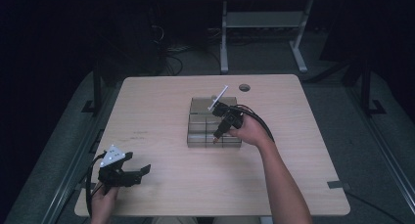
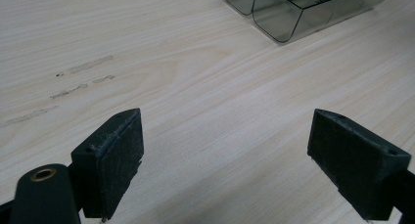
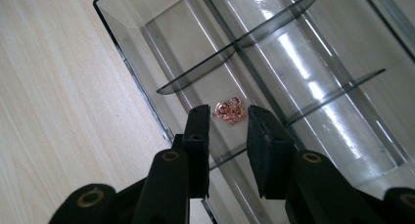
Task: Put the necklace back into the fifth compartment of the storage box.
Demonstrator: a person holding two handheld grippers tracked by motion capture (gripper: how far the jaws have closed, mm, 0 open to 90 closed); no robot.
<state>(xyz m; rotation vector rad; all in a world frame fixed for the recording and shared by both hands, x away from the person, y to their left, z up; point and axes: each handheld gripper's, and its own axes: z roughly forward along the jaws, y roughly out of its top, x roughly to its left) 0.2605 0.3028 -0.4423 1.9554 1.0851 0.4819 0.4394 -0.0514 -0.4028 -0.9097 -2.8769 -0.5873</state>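
Two walls beside R claw (image 3: 227, 119)

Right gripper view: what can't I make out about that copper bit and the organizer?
- Copper piece: too small to identify; whether it rests on the floor of the clear organizer is unclear.
- Organizer's far end: cut off by the frame edge.
- High view: the right hand-held gripper hides that compartment.

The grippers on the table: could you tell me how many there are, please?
2. The left gripper hangs open over the table's near-left corner; the right gripper points into the clear tiered organizer, above a small copper-coloured cluster.
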